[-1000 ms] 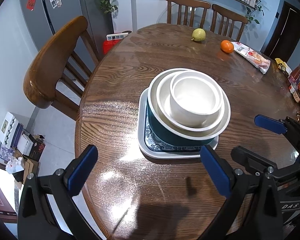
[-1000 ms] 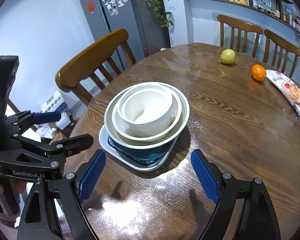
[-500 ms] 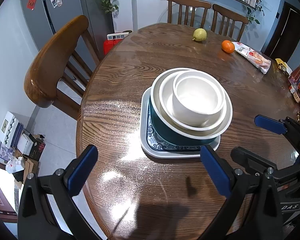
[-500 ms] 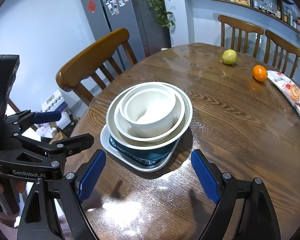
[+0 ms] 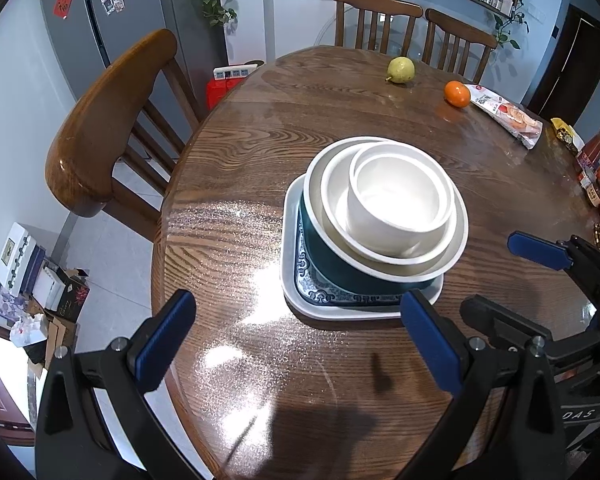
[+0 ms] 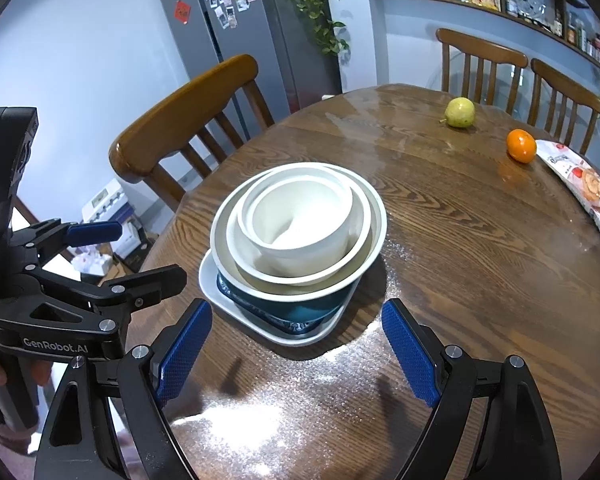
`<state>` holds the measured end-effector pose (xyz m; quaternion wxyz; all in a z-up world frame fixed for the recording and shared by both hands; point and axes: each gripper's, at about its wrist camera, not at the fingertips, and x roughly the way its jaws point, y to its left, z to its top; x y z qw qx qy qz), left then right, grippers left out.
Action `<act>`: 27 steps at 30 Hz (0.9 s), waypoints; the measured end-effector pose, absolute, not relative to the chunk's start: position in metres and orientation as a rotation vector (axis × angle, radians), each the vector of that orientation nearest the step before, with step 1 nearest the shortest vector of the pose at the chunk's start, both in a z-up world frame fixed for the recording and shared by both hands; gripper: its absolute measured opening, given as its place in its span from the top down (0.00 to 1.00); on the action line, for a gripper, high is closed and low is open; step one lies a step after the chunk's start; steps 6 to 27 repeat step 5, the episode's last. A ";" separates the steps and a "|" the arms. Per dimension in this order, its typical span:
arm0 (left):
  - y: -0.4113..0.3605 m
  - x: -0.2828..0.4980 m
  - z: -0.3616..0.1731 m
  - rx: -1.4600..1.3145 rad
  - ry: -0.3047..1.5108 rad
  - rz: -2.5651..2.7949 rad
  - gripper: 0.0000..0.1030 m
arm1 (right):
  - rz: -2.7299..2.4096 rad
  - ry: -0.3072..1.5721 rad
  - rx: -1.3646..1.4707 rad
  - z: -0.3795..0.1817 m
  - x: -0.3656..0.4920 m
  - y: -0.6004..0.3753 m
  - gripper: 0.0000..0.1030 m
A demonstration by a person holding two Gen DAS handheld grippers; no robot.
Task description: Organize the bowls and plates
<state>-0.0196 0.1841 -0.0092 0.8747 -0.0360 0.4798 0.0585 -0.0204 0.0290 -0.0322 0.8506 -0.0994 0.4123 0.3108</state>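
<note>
A stack stands on the round wooden table (image 5: pixel 236 176): a white square plate with a blue pattern (image 5: pixel 296 296) at the bottom, a teal bowl (image 5: pixel 332 260) with a cream inside on it, a cream bowl (image 5: pixel 336 200) in that, and a small white bowl (image 5: pixel 400 196) on top. The right wrist view shows the same plate (image 6: pixel 228 300) and small bowl (image 6: pixel 300 216). My left gripper (image 5: pixel 296 344) is open and empty, just short of the plate's near edge. My right gripper (image 6: pixel 296 352) is open and empty, also just short of the stack.
A pear (image 5: pixel 401 70), an orange (image 5: pixel 457 93) and a snack packet (image 5: pixel 508 114) lie at the far side. Jars and bottles (image 5: pixel 598 172) line the right edge. A wooden chair (image 5: pixel 100 136) stands at the left; two more chairs (image 5: pixel 380 16) are behind the table.
Both grippers have drawn back a little from the stack, staying open. The stack itself has not moved.
</note>
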 end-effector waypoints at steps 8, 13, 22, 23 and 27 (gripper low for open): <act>0.183 -0.018 -0.009 -0.069 0.998 0.126 0.01 | 0.653 0.869 -0.213 -0.032 -0.020 0.030 0.15; 0.183 -0.018 -0.009 -0.069 0.998 0.126 0.01 | 0.653 0.869 -0.213 -0.032 -0.020 0.030 0.15; 0.183 -0.018 -0.009 -0.069 0.998 0.126 0.01 | 0.653 0.869 -0.213 -0.032 -0.020 0.030 0.15; 0.183 -0.018 -0.009 -0.069 0.998 0.126 0.01 | 0.653 0.869 -0.213 -0.032 -0.020 0.030 0.15; 0.183 -0.018 -0.009 -0.069 0.998 0.126 0.01 | 0.653 0.869 -0.213 -0.032 -0.020 0.030 0.15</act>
